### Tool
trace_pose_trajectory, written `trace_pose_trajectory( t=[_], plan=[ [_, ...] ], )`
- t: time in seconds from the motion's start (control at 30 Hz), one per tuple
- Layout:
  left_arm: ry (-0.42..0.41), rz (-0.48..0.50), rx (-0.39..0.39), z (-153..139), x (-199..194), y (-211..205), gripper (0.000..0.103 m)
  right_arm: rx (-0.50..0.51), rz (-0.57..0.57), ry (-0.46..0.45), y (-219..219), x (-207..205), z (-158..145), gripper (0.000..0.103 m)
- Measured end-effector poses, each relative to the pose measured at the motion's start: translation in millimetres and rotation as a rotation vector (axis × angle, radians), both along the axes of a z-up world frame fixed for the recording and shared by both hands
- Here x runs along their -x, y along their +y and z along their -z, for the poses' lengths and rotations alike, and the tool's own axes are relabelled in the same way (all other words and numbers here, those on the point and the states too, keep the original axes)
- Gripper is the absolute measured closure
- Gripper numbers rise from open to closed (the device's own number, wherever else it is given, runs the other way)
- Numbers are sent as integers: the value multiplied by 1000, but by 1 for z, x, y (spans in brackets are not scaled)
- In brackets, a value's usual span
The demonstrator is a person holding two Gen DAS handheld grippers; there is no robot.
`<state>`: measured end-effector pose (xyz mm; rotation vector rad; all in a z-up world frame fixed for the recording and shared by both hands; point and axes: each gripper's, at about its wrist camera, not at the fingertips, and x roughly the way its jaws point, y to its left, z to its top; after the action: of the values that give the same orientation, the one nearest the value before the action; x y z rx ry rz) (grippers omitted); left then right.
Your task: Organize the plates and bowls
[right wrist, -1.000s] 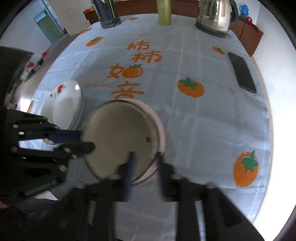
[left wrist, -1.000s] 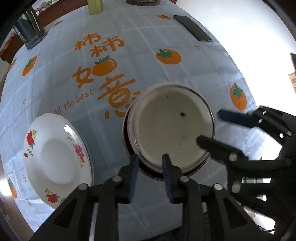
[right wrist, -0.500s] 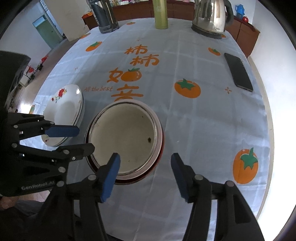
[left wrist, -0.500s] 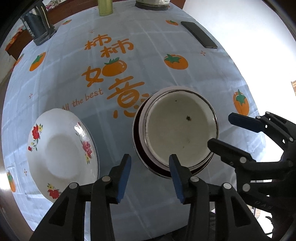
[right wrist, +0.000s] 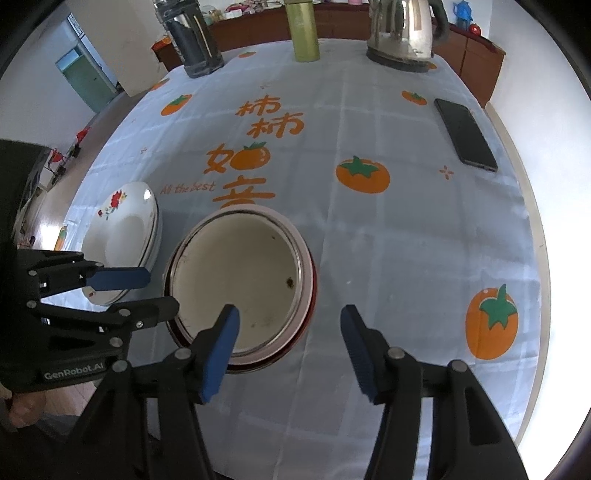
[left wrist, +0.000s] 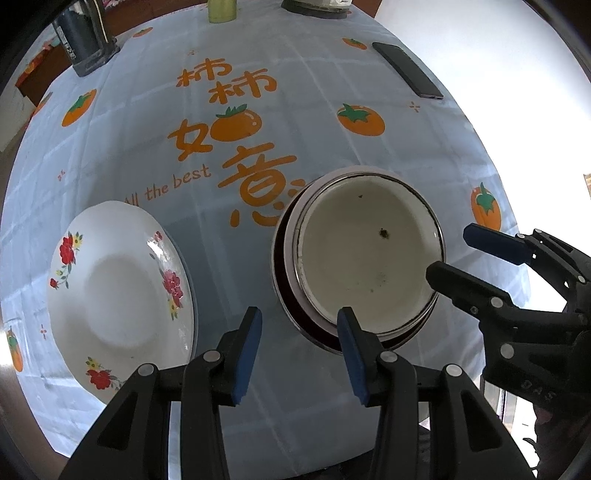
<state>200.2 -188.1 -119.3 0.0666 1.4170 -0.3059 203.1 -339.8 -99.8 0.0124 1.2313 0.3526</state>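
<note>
A persimmon-print tablecloth (right wrist: 388,229) carries nested enamel bowls (right wrist: 240,284) near its front edge, with a floral plate (left wrist: 114,284) just to their left. The left gripper (left wrist: 299,343) and right gripper (right wrist: 290,343) both gape wide and grip nothing, hovering by the bowls' near rim.

table (right wrist: 406,240): persimmon-print cloth | on it: plate (left wrist: 118,288), stacked bowls (left wrist: 362,258), phone (right wrist: 465,134), kettle (right wrist: 402,33), flask (right wrist: 304,31), jug (right wrist: 192,40)
</note>
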Motion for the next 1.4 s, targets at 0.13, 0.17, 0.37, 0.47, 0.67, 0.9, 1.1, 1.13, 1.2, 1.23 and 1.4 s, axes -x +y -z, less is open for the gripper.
trace_pose_trajectory(
  t=[0.13,0.17,0.37,0.47,0.67,0.9,1.1,1.13,1.2,1.23,1.4],
  plan=[
    [1,-2,7,1,-2,0,58,2,7,12,-1,-2,5,49],
    [3,-4,9,2,-3,1,58,0,7,15,-1,-3,7,49],
    [11,-7,17,3,-3,-1,58,-10,13,27,-3,-4,12,57],
    [12,-8,21,4,-4,-2,58,-20,10,36,-3,-5,15,66],
    [25,-14,31,10,-6,-4,58,-34,22,59,-4,-9,25,68],
    [26,-7,13,13,-6,-5,66,-43,26,59,-4,-10,28,80],
    [24,4,11,8,-2,-6,67,-39,33,61,-4,-10,25,80],
    [22,5,11,6,-2,-6,67,-42,35,62,-4,-10,24,80],
    [16,6,11,2,-1,-4,67,-45,36,61,-4,-10,21,80],
    [14,7,10,0,0,-5,67,-44,35,61,-3,-10,20,80],
    [7,9,8,-8,3,-2,67,-37,26,56,0,-10,13,80]
  ],
)
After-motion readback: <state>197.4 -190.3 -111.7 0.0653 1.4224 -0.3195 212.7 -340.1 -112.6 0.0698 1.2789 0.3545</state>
